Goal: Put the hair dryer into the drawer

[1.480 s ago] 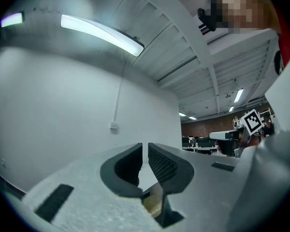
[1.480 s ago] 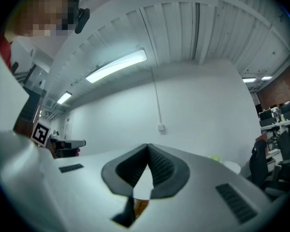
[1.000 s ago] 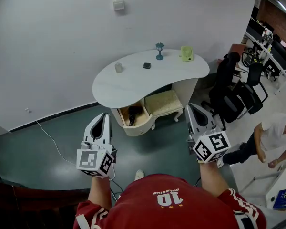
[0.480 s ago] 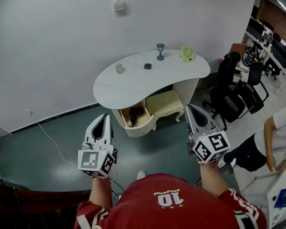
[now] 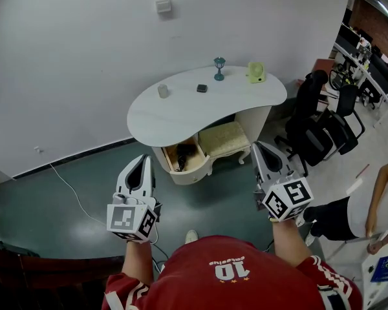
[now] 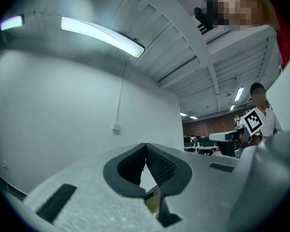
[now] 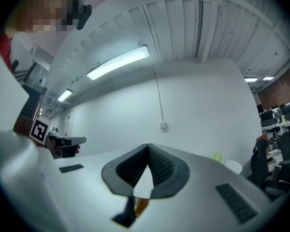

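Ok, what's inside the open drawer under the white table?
A dark object lies in the drawer, toward its back. It looks like the hair dryer, but it is too small to be sure. The tabletop covers the drawer's rear part.

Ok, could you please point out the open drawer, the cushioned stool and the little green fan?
open drawer [image 5: 189,174], head view, front wall
cushioned stool [image 5: 223,139], head view, seat cushion
green fan [image 5: 255,72], head view, its front
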Action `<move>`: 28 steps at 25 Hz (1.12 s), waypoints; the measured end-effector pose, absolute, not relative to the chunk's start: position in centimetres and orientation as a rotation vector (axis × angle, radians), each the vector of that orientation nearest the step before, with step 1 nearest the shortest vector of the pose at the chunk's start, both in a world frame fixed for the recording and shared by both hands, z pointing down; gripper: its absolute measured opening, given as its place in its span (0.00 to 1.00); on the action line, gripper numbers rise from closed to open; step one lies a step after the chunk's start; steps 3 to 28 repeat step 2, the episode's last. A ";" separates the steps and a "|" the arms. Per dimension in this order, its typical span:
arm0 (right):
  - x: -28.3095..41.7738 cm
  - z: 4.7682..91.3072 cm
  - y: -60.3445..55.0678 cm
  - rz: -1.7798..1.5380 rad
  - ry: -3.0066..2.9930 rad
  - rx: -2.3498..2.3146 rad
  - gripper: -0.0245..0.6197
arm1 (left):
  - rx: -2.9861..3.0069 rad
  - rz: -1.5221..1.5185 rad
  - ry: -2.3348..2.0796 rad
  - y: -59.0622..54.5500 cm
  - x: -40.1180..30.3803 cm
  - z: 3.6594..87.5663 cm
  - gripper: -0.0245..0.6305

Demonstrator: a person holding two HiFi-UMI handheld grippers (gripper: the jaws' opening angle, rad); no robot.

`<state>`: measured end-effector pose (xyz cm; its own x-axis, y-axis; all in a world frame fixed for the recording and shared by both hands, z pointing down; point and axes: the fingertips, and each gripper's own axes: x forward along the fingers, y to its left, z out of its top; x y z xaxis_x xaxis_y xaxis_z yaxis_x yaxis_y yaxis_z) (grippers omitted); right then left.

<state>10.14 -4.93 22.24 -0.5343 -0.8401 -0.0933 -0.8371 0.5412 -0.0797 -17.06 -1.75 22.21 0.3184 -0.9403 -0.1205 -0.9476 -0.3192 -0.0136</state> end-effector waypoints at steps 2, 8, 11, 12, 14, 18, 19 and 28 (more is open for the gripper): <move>10.0 22.4 -5.0 -0.038 2.653 -1.448 0.05 | -2.486 0.143 1.784 -1.8 -17.2 22.4 0.04; 10.0 22.4 -5.0 -0.038 2.653 -1.448 0.05 | -2.486 0.143 1.784 -1.8 -17.2 22.4 0.04; 10.0 22.4 -5.0 -0.038 2.653 -1.448 0.05 | -2.486 0.143 1.784 -1.8 -17.2 22.4 0.04; 10.0 22.4 -5.0 -0.038 2.653 -1.448 0.05 | -2.486 0.143 1.784 -1.8 -17.2 22.4 0.04; 10.0 22.4 -5.0 -0.038 2.653 -1.448 0.05 | -2.486 0.143 1.784 -1.8 -17.2 22.4 0.04; 10.0 22.4 -5.0 -0.038 2.653 -1.448 0.05 | -2.486 0.143 1.784 -1.8 -17.2 22.4 0.04; 10.0 22.4 -5.0 -0.038 2.653 -1.448 0.05 | -2.486 0.143 1.784 -1.8 -17.2 22.4 0.04; 10.0 22.4 -5.0 -0.038 2.653 -1.448 0.05 | -2.486 0.143 1.784 -1.8 -17.2 22.4 0.04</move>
